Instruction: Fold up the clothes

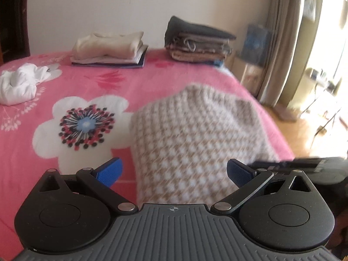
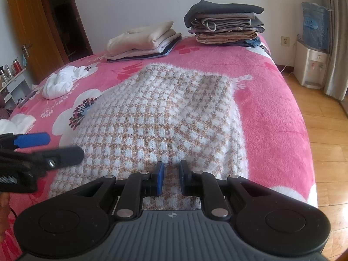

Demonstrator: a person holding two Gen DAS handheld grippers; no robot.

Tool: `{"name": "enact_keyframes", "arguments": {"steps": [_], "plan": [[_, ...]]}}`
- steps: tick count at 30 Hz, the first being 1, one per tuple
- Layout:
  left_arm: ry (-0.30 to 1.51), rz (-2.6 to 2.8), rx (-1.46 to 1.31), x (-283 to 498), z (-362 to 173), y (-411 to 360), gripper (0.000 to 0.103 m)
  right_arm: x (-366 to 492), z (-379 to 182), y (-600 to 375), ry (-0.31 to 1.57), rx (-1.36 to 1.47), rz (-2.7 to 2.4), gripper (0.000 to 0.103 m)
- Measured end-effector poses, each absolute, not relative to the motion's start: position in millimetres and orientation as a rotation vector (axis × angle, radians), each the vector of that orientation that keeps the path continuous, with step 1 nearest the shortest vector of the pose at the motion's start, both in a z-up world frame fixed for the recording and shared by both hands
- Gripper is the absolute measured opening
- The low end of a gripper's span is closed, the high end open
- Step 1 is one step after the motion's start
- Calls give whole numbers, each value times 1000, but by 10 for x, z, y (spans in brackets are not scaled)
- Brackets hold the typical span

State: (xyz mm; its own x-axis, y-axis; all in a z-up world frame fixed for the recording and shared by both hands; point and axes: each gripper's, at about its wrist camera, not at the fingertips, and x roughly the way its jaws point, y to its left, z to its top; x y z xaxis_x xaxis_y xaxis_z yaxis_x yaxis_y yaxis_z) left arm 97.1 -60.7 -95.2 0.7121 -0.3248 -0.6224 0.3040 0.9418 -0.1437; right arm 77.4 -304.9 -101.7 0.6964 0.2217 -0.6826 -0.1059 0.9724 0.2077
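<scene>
A beige-and-white checked knit sweater (image 2: 165, 113) lies folded flat on the pink flowered bedspread (image 2: 267, 108). My right gripper (image 2: 172, 180) sits at the sweater's near edge. Its blue pads are almost together, and the narrow gap between them is filled with knit, so it looks shut on the hem. My left gripper (image 1: 175, 170) hovers over the sweater (image 1: 195, 134) with its jaws spread wide and nothing between the pads. In the right wrist view the left gripper (image 2: 65, 146) shows blurred at the sweater's left side. The right gripper's body (image 1: 304, 167) shows at the sweater's right edge.
Two stacks of folded clothes sit at the bed's far side: a cream one (image 2: 143, 41) and a taller grey-brown one (image 2: 226, 24). A crumpled white garment (image 2: 61, 82) lies at the left. The bed edge drops to wooden floor (image 2: 326, 141) on the right, near a water dispenser (image 2: 311, 65).
</scene>
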Motion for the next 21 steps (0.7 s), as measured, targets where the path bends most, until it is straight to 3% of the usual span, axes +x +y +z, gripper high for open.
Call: {"name": "enact_keyframes", "arguments": {"steps": [21], "plan": [[550,-347,62,871,-865,-690,100,774,-1014,-3027,780,152,178,15]]}}
